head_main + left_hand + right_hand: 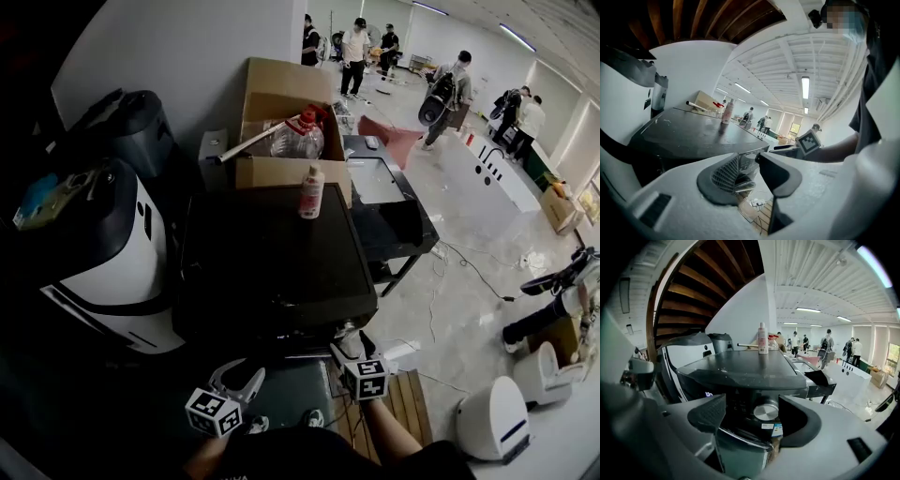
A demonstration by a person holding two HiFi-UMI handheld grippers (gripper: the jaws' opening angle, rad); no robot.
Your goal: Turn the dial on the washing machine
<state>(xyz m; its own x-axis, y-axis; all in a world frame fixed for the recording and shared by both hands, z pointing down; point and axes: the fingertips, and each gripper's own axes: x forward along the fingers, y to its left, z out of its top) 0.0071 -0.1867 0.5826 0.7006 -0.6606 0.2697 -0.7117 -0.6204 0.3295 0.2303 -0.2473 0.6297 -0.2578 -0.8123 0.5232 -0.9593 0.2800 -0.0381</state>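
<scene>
The washing machine point(272, 253) is a black box with a flat dark top, seen from above in the head view. Its silver round dial point(766, 412) sits on the dark front panel and shows only in the right gripper view. My right gripper point(752, 416) is open with a jaw on either side of the dial, and neither pad touches it. In the head view that gripper point(354, 342) is at the machine's front edge and hides the dial. My left gripper point(239, 380) hangs open lower left of the front, holding nothing point(749, 174).
A pink-and-white bottle point(311, 192) stands at the back of the machine's top, before a cardboard box point(281, 94). A white and black appliance point(103, 253) flanks the left side and a black table point(394, 216) the right. A wooden pallet point(398, 403) lies underfoot. People walk far behind.
</scene>
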